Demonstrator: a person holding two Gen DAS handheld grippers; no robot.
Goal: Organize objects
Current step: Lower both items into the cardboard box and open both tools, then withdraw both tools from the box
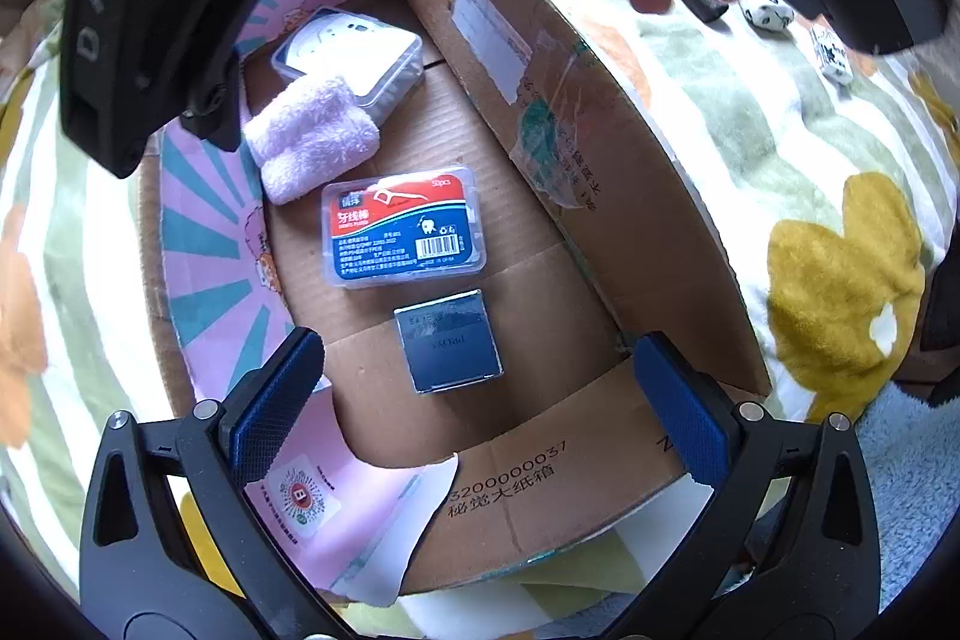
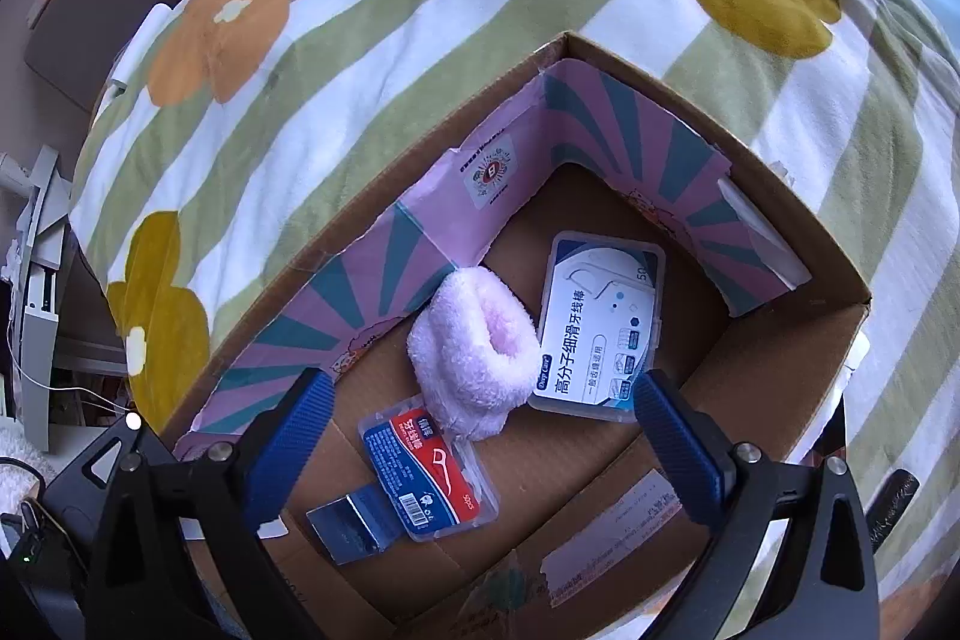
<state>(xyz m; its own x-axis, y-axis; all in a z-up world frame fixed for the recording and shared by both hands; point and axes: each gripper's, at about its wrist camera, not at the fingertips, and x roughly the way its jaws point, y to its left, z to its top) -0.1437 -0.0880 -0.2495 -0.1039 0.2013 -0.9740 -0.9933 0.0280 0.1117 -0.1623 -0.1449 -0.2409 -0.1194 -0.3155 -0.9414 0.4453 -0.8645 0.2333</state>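
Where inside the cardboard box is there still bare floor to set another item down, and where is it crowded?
Bare floor runs along the plain brown wall, right of the red floss case and dark square packet, and in the near corner by the left gripper. The far corner is crowded: pink towel against white floss box, beside the pink liner.

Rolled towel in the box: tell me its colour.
Pale pink, fluffy rolled towel; clearest in the right wrist view.
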